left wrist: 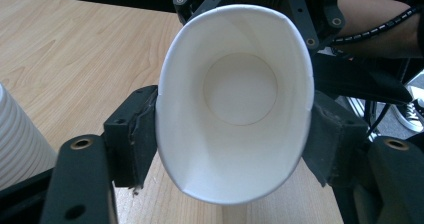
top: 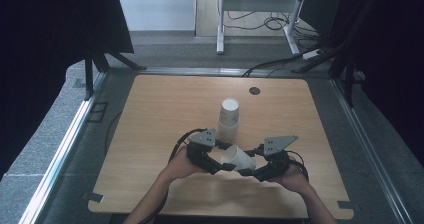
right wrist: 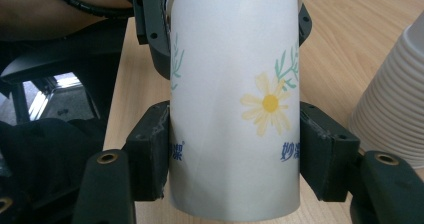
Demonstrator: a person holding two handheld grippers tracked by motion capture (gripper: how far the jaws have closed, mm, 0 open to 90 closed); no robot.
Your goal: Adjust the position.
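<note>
Now my left hand-held gripper (top: 221,165) pinches the rim of the white paper cup with a yellow daisy print (top: 238,158), squeezing its mouth oval, while my right hand-held gripper (top: 246,171) clamps its base end. It lies sideways above the wooden surface (top: 160,114), with the stack of white paper cups (top: 229,120) at twelve o'clock.

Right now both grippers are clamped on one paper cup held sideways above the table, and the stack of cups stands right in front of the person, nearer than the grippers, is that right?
Not quite. The left gripper and right gripper do clamp the one paper cup sideways, but the stack of cups stands beyond them, farther from the person, as the high view shows.
</note>
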